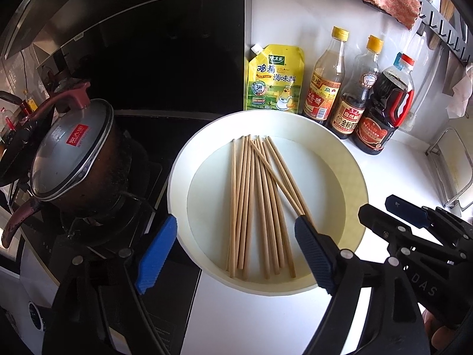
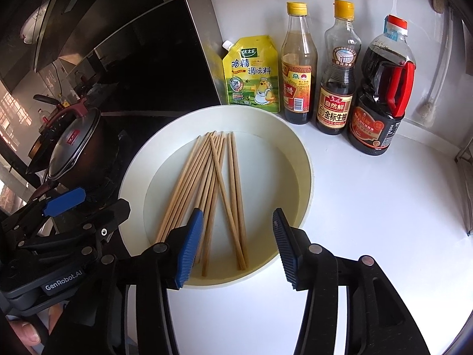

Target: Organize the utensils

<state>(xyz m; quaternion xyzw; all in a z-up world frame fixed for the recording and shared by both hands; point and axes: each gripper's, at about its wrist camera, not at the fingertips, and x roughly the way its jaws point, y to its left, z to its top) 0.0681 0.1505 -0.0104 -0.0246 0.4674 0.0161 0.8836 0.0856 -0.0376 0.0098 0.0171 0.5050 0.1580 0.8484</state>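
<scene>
Several wooden chopsticks lie loose in a wide white bowl on the white counter, mostly side by side, with one pair crossing the others at a slant. My left gripper hangs open above the bowl's near half, its fingers wide on either side of the bundle. Its dark finger's tip overlaps the ends of the slanted pair, and I cannot tell if it touches them. My right gripper is open over the near ends of the chopsticks, gripping nothing. Each gripper shows at the edge of the other's view.
A lidded dark pot sits on the stove left of the bowl. Behind the bowl stand a yellow seasoning pouch and three sauce bottles. A metal rack is at the right.
</scene>
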